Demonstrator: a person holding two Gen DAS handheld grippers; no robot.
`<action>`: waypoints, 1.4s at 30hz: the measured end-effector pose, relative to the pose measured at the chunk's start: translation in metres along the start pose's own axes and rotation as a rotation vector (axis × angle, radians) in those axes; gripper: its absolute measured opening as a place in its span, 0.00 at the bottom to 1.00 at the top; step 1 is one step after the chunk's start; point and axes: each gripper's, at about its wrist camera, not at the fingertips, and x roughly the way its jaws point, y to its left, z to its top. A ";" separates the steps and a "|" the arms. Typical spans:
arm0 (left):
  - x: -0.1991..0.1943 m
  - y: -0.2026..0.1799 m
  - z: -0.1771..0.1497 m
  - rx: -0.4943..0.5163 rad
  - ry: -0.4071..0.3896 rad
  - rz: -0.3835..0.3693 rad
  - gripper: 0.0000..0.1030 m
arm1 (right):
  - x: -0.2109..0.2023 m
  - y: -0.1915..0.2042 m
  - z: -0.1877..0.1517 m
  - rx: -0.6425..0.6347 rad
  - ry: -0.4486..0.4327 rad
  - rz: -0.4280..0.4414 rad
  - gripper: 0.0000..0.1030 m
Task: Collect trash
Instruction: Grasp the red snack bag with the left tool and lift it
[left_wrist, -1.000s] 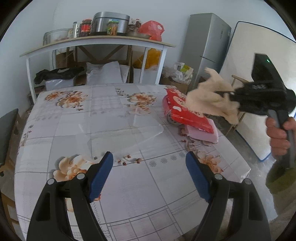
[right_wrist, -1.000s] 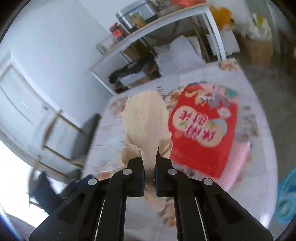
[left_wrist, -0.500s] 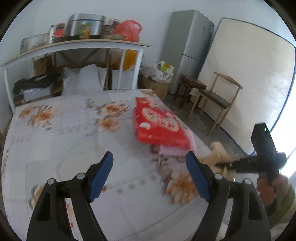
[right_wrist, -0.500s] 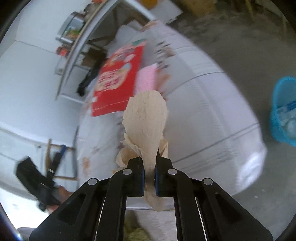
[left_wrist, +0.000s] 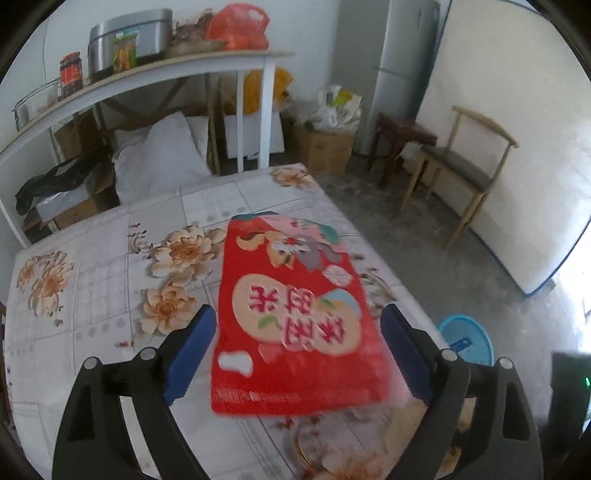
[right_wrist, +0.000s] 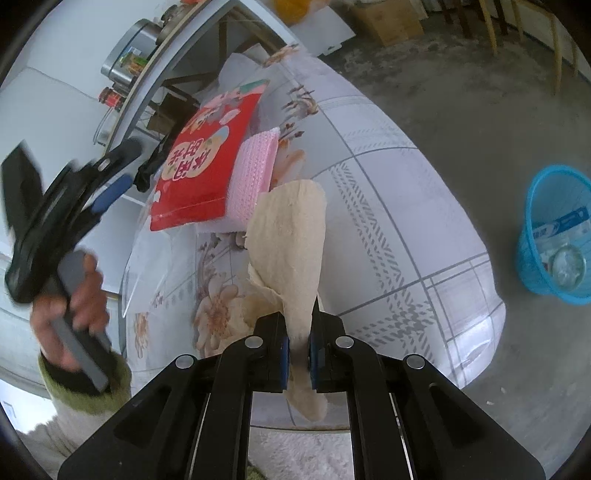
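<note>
Tissue (right_wrist: 286, 243) pinched in my right claw (right_wrist: 298, 354) over the worktop (right_wrist: 388, 206) edge; I'd swing it above the bin (right_wrist: 554, 236) before releasing. Left claw (left_wrist: 295, 354) opening wide, empty, over the red bag (left_wrist: 291, 314).

The left wrist view looked steeply down along its fingers, close above the red packet (left_wrist: 295, 317) on the flowered table (left_wrist: 92, 273). The right wrist view faced down from beyond the table's edge, farther off. Both shared packet, table and blue basket (right_wrist: 554, 236).
</note>
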 end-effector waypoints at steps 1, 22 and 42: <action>0.006 0.005 0.007 -0.001 0.016 -0.013 0.86 | 0.000 -0.001 0.000 0.000 0.001 0.009 0.07; 0.100 0.098 0.055 -0.357 0.360 -0.259 0.48 | -0.006 -0.019 0.007 0.048 0.001 0.050 0.07; 0.063 0.110 0.044 -0.385 0.245 -0.346 0.03 | -0.007 -0.020 0.006 0.067 -0.003 0.049 0.08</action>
